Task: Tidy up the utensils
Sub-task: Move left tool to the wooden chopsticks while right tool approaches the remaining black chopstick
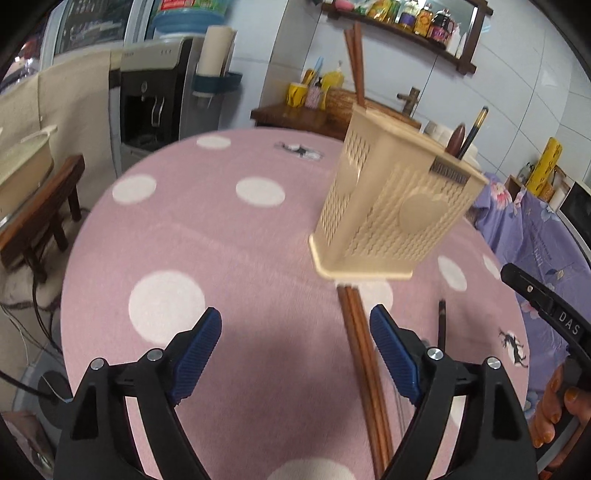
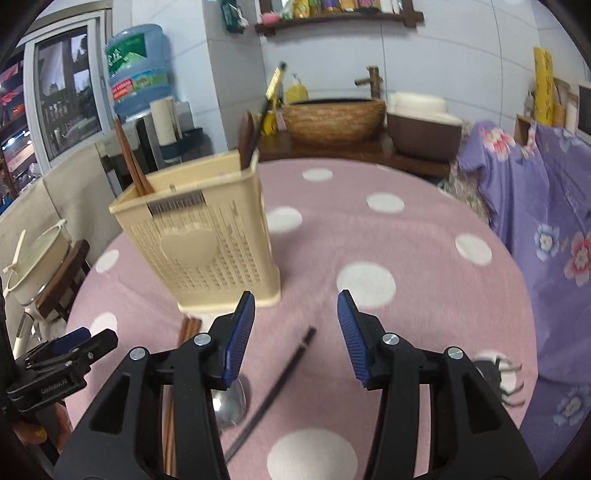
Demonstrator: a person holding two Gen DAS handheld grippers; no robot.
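Both jaws stood wide and empty: our left gripper [image 1: 295, 354] near the brown chopsticks [image 1: 364, 365] on the table [image 1: 221, 236], our right gripper [image 2: 295, 332] above the black chopstick [image 2: 280, 384] and spoon [image 2: 231, 404]. The holder [image 2: 207, 236] stood just beyond. We judged a mid-length, square grip best.

A pink tablecloth [image 2: 424, 236] with white dots covers the round table. At ten o'clock a blue water jug [image 2: 138, 68] tops the dispenser [image 1: 155, 99]. At twelve o'clock a woven basin [image 2: 334, 118] sits by a bamboo-style tap [image 2: 373, 79], under a shelf of bottles [image 1: 413, 22]. At three o'clock purple floral fabric [image 2: 546, 206] drapes down. At nine o'clock a cream pot [image 2: 35, 258] rests on a wooden stool [image 1: 48, 199].
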